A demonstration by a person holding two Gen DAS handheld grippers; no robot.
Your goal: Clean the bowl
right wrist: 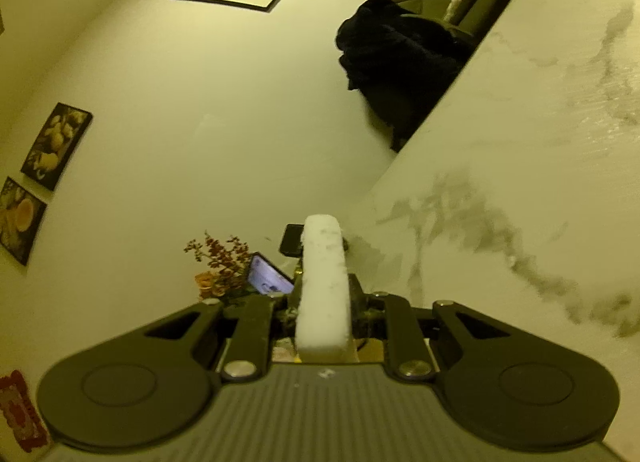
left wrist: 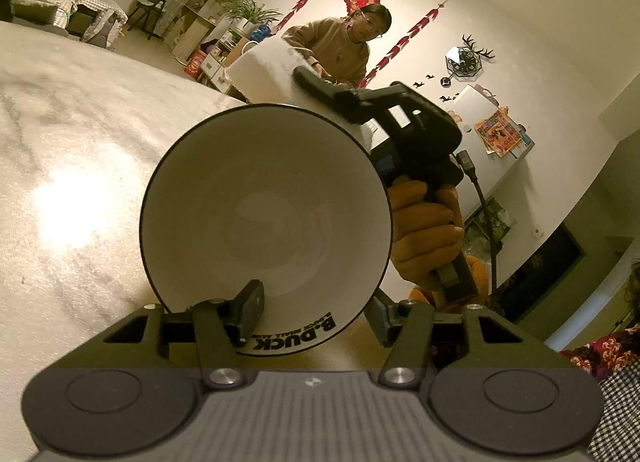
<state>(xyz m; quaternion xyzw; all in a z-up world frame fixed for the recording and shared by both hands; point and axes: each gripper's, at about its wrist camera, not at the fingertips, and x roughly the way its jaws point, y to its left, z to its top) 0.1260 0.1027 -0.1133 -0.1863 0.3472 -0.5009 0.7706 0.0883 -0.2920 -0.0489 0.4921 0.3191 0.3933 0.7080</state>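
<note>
Two grippers share one marbled worktop [left wrist: 60, 150], which fills the left half of the left wrist view. At the centre of that frame a white bowl [left wrist: 266, 206] with a dark rim is tipped on its side, its hollow facing the camera; the left gripper [left wrist: 316, 312] grasps its lower rim, one finger [left wrist: 250, 306] inside, the other outside by the "B.DUCK" lettering. Right of the bowl, a hand [left wrist: 428, 234] holds the right gripper [left wrist: 320, 86], fingers clenched on a white sponge [left wrist: 266, 70] just above the bowl's upper rim. A person [left wrist: 340, 50] sits at upper centre.
</note>
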